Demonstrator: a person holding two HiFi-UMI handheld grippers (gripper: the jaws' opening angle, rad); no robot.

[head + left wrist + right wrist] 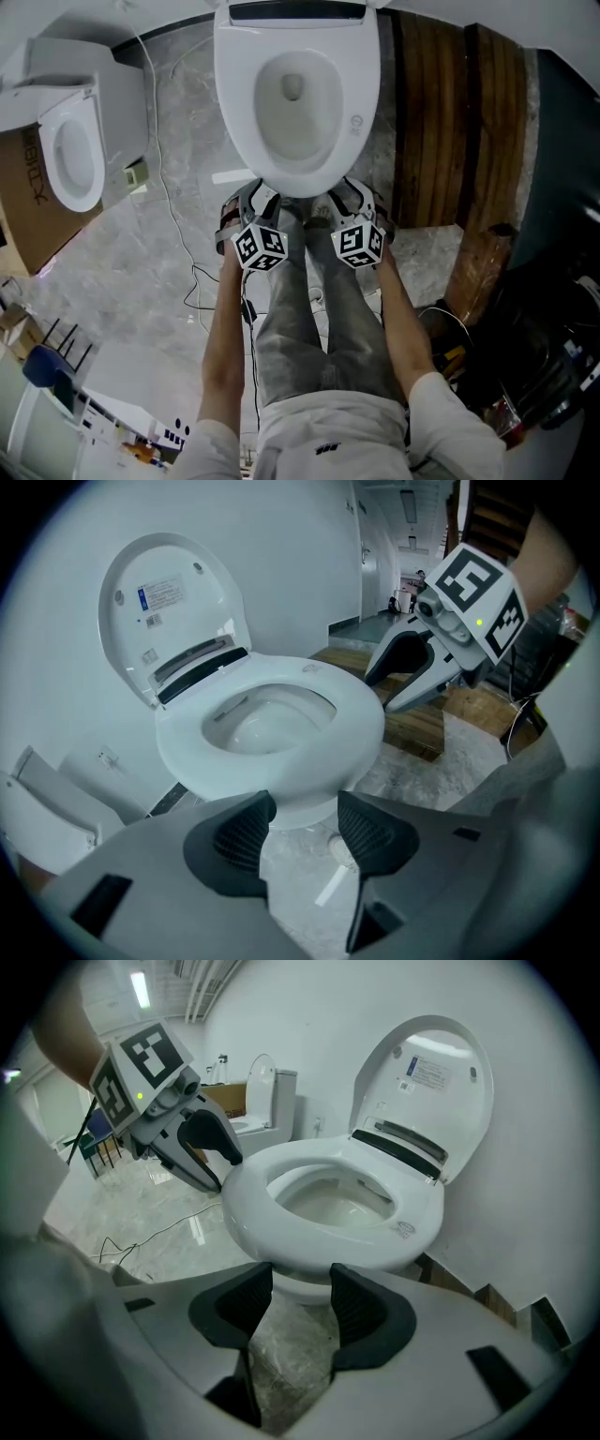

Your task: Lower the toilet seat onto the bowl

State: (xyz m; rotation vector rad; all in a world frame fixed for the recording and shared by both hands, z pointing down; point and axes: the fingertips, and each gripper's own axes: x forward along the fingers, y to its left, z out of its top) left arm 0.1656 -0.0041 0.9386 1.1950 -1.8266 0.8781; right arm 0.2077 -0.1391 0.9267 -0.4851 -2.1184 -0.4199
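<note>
The white toilet seat (pixel 242 103) lies flat on the bowl, and the lid (pixel 173 592) stands upright against the wall behind it. My left gripper (pixel 251 199) hangs just short of the seat's front edge, jaws apart with nothing between them (pixel 305 808). Beside it, my right gripper (pixel 352 195) is at the same height, also open and empty (pixel 302 1283). Each gripper shows in the other's view: the right gripper (pixel 405 672) near the seat's (pixel 361 710) right front, the left gripper (pixel 214 1159) near the seat's (pixel 251 1194) left front. Neither touches the seat.
A second toilet (pixel 75 150) stands at the left by a cardboard box (pixel 21 202). Dark wooden boards (pixel 441 112) lie right of the bowl. Thin cables (pixel 173 220) trail over the marble floor. The person's legs (pixel 314 319) stand right in front of the toilet.
</note>
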